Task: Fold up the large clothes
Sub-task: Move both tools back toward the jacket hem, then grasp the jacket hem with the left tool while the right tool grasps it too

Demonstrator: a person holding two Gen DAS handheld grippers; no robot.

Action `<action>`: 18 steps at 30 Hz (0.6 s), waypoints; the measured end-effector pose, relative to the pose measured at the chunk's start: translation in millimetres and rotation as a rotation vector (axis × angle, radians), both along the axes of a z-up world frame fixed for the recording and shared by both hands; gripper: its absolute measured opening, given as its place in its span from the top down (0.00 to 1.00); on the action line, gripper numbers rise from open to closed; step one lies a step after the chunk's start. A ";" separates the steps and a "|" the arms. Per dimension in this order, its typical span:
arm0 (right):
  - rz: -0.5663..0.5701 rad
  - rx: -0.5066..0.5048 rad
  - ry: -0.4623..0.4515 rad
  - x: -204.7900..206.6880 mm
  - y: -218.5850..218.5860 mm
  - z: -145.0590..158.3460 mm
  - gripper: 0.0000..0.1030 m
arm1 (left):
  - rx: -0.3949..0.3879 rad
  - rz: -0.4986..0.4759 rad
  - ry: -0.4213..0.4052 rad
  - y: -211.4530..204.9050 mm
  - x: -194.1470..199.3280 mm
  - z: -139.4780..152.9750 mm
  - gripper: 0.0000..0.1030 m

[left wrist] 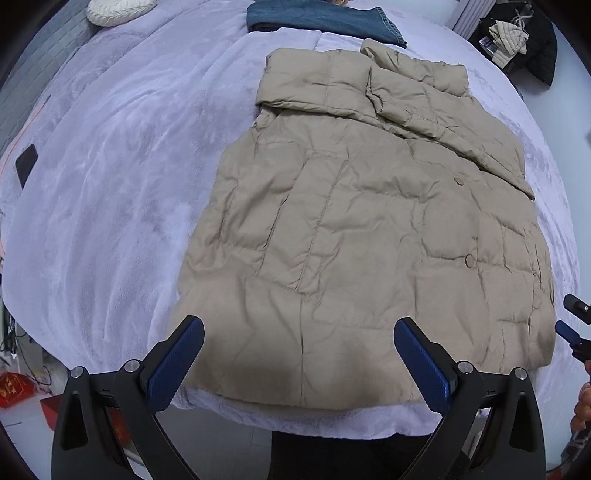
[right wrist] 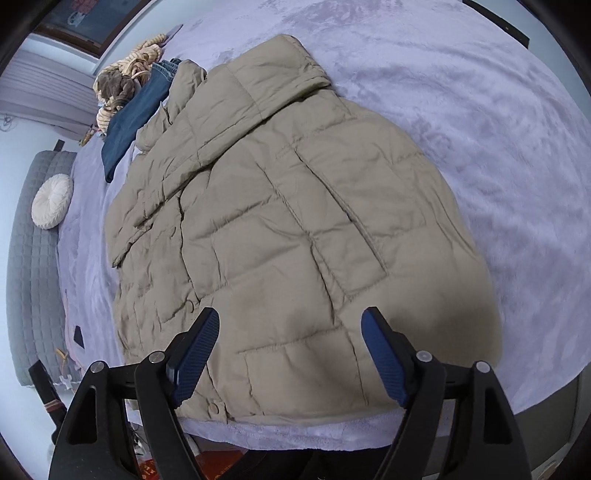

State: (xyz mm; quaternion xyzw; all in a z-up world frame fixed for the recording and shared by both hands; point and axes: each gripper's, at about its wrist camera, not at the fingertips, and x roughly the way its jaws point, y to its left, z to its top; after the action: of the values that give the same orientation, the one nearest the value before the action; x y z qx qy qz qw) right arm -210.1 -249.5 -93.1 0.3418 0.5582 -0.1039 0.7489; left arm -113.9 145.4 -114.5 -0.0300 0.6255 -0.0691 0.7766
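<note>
I see the tan coat [left wrist: 369, 236] lying flat on the lavender bed [left wrist: 110, 221], sleeves folded in across its front, hem at the near edge. My left claw [left wrist: 299, 365] hangs spread over the hem with nothing between its pads; my right claw [right wrist: 290, 354] is likewise spread and empty above the hem. Folded jeans [left wrist: 317, 18] lie past the collar.

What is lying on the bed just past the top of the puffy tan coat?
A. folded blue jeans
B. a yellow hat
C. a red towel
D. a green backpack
A: folded blue jeans lie on the lilac blanket just beyond the collar end of the tan coat.
</note>
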 end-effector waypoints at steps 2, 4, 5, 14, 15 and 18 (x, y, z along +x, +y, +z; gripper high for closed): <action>-0.016 0.002 0.001 -9.7 3.1 -2.0 0.20 | -0.030 0.017 0.001 12.1 -8.9 -1.7 0.00; -0.032 0.007 0.003 -18.9 6.4 -3.8 0.20 | -0.070 0.028 0.007 21.6 -15.8 -3.8 0.00; -0.042 0.009 0.003 -23.4 7.2 -4.5 0.20 | -0.093 0.034 0.012 26.1 -19.8 -5.6 0.00; -0.095 0.063 -0.011 -51.8 15.9 -8.5 0.17 | -0.201 0.124 0.060 59.9 -49.5 -19.2 0.00; -0.089 0.075 -0.008 -51.5 17.1 -10.4 0.17 | -0.208 0.142 0.065 63.4 -51.7 -21.9 0.00; -0.064 0.105 -0.014 -47.8 21.1 -16.0 0.17 | -0.224 0.194 0.108 68.8 -55.8 -35.4 0.00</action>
State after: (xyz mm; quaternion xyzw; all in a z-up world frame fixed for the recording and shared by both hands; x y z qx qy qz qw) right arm -257.8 -228.3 -109.1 0.3992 0.5463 -0.0961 0.7301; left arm -169.7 214.2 -149.9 -0.1807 0.6488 -0.0613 0.7367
